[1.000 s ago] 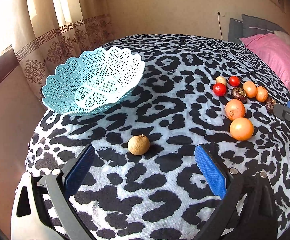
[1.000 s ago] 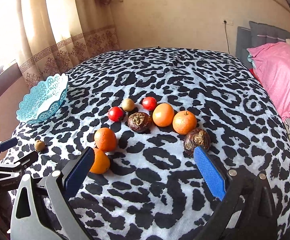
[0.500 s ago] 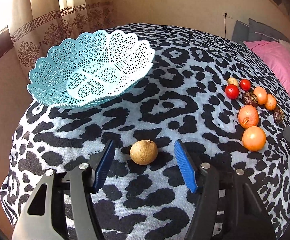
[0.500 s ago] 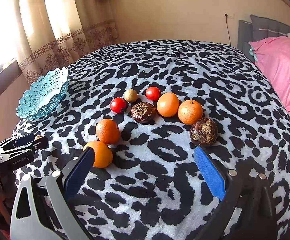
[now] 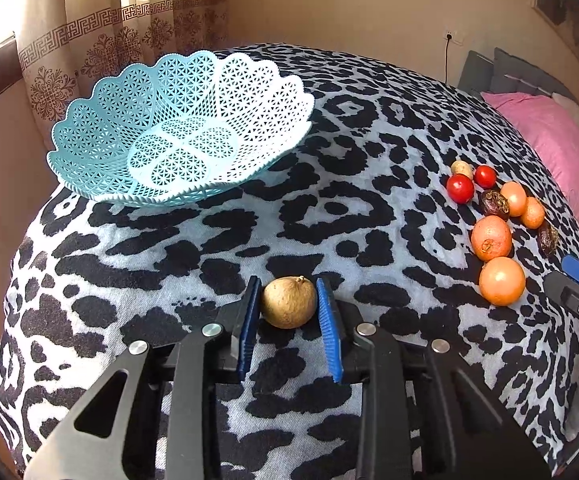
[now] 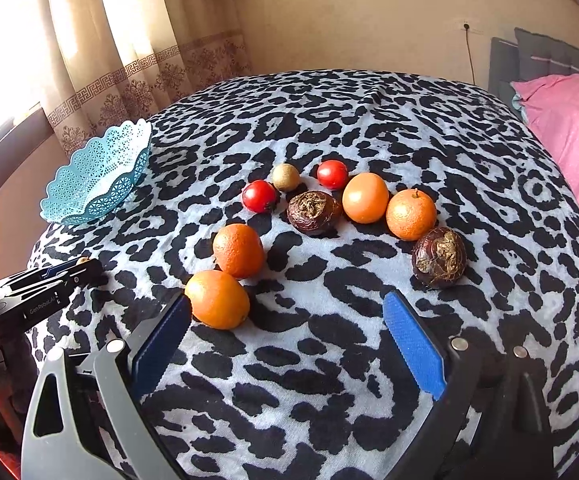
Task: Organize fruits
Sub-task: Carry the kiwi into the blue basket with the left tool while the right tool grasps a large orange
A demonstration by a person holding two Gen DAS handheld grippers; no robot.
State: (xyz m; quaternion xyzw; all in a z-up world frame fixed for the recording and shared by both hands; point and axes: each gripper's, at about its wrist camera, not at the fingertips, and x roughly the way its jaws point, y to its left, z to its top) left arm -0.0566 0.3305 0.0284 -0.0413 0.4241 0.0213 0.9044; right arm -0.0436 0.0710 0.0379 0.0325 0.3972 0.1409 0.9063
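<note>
Left gripper (image 5: 288, 308) is right down on the blanket (image 5: 349, 200), its blue pads (image 5: 329, 332) closed in on either side of a small brown fruit (image 5: 288, 302). The pads sit tight against the fruit's flanks, clamped on it, and the fruit rests on the black-and-white spotted cover. Beyond it, towards the curtain (image 5: 121, 36), the pale blue lace basket (image 5: 89, 152) sits near the edge of the bed, tipped a little, with nothing in it.

Over to the right side, the other fruits lie in a loose cluster: two oranges (image 5: 501, 281) nearest, one behind the other, then two red tomatoes (image 5: 460, 188), a second small brown fruit, two more oranges and two dark wrinkled fruits.

From the right wrist view, the right gripper (image 6: 285, 328) hovers low over the blanket with its fingers (image 6: 413, 344) wide apart, gripping nothing. The nearest orange (image 6: 217, 299) lies just beside the tip of its left finger; whether they touch, I cannot tell. Another orange (image 6: 238, 250) sits just behind that one. Further back the dark wrinkled fruit (image 6: 312, 212) is touching an orange (image 6: 365, 197). The second dark fruit (image 6: 439, 258) lies beyond the right finger. A pink pillow (image 6: 569, 120) rests at the far right.
</note>
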